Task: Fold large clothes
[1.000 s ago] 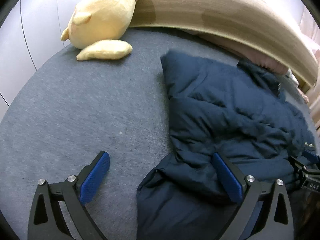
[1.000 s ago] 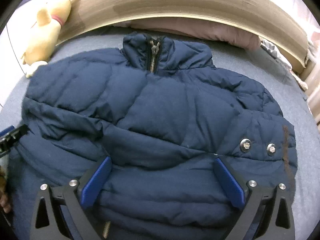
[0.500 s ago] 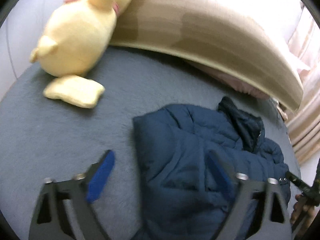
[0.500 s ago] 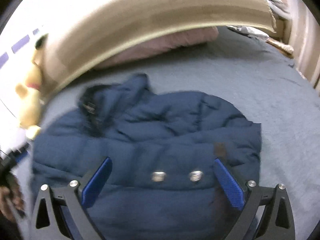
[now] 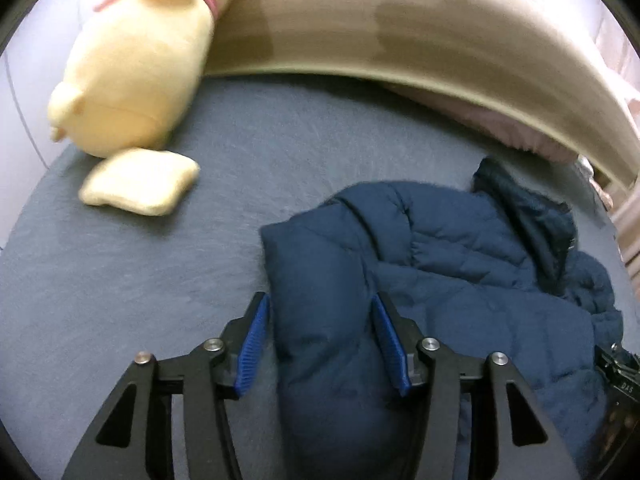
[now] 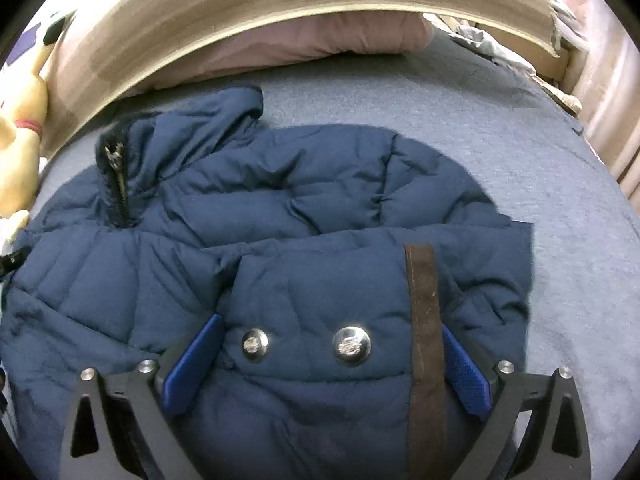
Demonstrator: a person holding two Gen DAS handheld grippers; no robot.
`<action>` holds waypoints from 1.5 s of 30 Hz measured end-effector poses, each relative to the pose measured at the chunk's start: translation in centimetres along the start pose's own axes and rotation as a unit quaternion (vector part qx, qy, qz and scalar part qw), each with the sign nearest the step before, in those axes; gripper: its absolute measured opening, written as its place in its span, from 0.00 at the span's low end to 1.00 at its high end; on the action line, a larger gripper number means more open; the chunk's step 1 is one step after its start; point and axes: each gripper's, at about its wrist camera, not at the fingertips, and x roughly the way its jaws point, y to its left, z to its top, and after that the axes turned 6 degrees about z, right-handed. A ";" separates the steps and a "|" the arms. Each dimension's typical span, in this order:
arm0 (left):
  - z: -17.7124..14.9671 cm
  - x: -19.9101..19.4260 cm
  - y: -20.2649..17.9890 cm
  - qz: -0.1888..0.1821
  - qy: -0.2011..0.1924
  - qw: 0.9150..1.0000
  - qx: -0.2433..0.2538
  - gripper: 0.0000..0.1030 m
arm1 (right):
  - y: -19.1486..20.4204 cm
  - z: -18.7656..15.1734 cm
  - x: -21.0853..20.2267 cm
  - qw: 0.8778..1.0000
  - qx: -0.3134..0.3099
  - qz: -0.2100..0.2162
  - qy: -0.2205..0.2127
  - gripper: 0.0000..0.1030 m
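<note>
Jacket [image 6: 280, 208], navy and puffy, lies on the grey bed [image 5: 140, 280], collar toward the headboard [image 6: 280, 4]. Left gripper [image 5: 320, 344] has its blue pads against both sides of a bulging fold at the jacket's left edge, squeezing it. Right gripper [image 6: 328, 364] straddles the cuff with two snaps [image 6: 352, 346] and a brown strip [image 6: 424, 340]; both pads touch the fabric, though whether it grips cannot be told. A yellow plush [image 5: 140, 72] sits at the headboard, apart from the jacket. A pink pillow [image 6: 304, 44] lies beyond the collar.
</note>
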 end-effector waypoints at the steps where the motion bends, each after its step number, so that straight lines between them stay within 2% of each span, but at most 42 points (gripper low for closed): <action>1: -0.4 -0.7 0.2 0.002 -0.011 1.000 0.005 0.59 | -0.4 -0.1 -1.1 1.000 0.003 0.001 -0.016 0.99; 2: -0.7 -2.3 0.2 0.003 -0.033 0.999 0.011 0.61 | -0.4 -0.3 -3.1 0.999 0.005 0.003 -0.047 0.99; 4: -2.1 -5.6 0.1 0.001 -0.077 0.997 0.030 0.68 | 0.1 -1.0 -6.1 0.997 0.000 0.014 -0.081 1.00; 6: -4.4 -7.9 -0.7 0.004 -0.103 0.993 0.054 0.69 | 1.4 -2.1 -8.2 0.995 -0.023 0.028 -0.095 1.00; 9: -7.2 -8.2 -2.1 0.004 -0.099 0.992 0.078 0.69 | 3.5 -3.9 -8.5 0.994 -0.062 0.025 -0.088 1.00; 12: -9.1 -6.5 -3.3 0.029 -0.079 0.991 0.101 0.69 | 4.3 -5.6 -6.5 0.995 -0.079 0.010 -0.062 1.00; 14: -9.8 -5.3 -3.5 0.045 -0.055 0.991 0.113 0.71 | 4.1 -6.6 -4.3 0.996 -0.083 -0.008 -0.039 1.00; 16: -10.2 -4.2 -3.4 0.045 -0.035 0.993 0.104 0.74 | 3.9 -7.2 -2.7 0.996 -0.085 -0.006 -0.010 1.00; 18: -9.9 -4.0 -3.6 0.052 -0.033 0.993 0.105 0.75 | 3.8 -7.1 -2.6 0.996 -0.085 -0.005 -0.009 1.00; 20: -9.7 -4.7 -3.5 0.051 -0.033 0.993 0.101 0.75 | 3.3 -6.8 -3.6 0.998 -0.068 0.009 -0.006 1.00; 22: -9.6 -6.0 -3.1 0.039 -0.041 0.993 0.103 0.75 | 2.2 -6.8 -5.7 0.998 -0.052 0.035 -0.027 1.00; 26: -10.1 -9.2 -1.0 0.006 -0.070 0.993 0.096 0.77 | -3.2 -7.0 -10.1 0.994 0.012 0.084 -0.065 1.00; 28: -10.2 -10.0 0.6 0.000 -0.076 0.994 0.081 0.77 | -6.5 -7.0 -10.9 0.992 0.055 0.092 -0.064 1.00; 31: -9.7 -9.2 3.0 0.003 -0.069 0.997 0.044 0.77 | -11.3 -6.6 -10.1 0.985 0.128 0.103 -0.054 1.00; 33: -9.3 -8.0 4.5 -0.010 -0.050 0.999 0.012 0.77 | -14.4 -6.6 -9.1 0.972 0.187 0.135 -0.044 1.00; 35: -9.4 -7.2 5.7 -0.026 -0.033 0.999 -0.018 0.77 | -15.6 -6.8 -8.4 0.962 0.217 0.163 -0.040 1.00; 37: -9.3 -6.1 7.1 -0.047 -0.014 0.997 -0.059 0.77 | -16.4 -6.2 -7.4 0.955 0.231 0.181 -0.033 1.00; 39: -9.2 -5.2 7.6 -0.057 -0.001 0.995 -0.077 0.77 | -16.8 -5.5 -6.5 0.953 0.235 0.191 -0.031 1.00; 45: -6.8 -3.4 6.7 -0.076 -0.001 0.994 -0.075 0.77 | -16.6 -3.4 -4.4 0.954 0.239 0.181 -0.024 1.00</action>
